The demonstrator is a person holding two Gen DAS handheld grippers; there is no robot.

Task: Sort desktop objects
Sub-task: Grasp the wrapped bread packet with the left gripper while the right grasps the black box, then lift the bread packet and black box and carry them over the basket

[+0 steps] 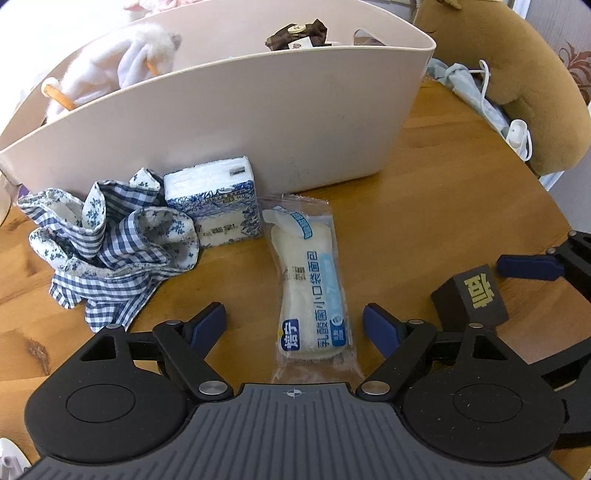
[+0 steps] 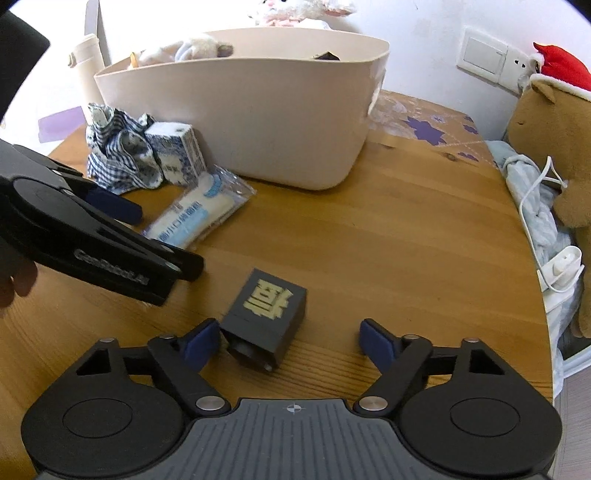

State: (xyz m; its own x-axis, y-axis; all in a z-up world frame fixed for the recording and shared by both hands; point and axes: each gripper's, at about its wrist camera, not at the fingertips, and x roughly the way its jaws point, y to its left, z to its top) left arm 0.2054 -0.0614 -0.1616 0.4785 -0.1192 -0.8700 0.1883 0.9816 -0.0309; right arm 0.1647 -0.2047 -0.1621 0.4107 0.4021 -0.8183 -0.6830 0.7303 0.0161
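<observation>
Nearest the left wrist lens: left gripper (image 1: 294,322), jaws spread wide, nothing held, blue pads either side of the near end of a clear bread packet (image 1: 311,286) lying flat on the wooden table (image 1: 424,206). No contact visible between pads and wrapper. Packet's far end just short of the beige basket (image 1: 258,122), pointing at its front wall.

Left of the packet, against the same basket wall: blue-and-white tissue pack (image 1: 218,203), standing upright. Left again, touching the tissue pack: crumpled blue checked cloth (image 1: 107,243), also close to the basket's foot.

Inside the basket: white plush toy (image 1: 110,70) toward its left end, brown wrapped item (image 1: 299,35) toward its right end, both showing above the rim.

Well in front of the basket's right half, in the right wrist view: black box (image 2: 264,317) with a gold character on top, tipped on the table, a round dark opening at its near end. Right gripper (image 2: 291,343) open wide around it, left pad touching or nearly touching the box's corner, right pad well apart from it. Not gripped.

Right of the basket, at the table's edge: brown plush bear (image 2: 554,147), pale blue cloth (image 2: 532,199) and a white cable (image 2: 532,192) beside it.
</observation>
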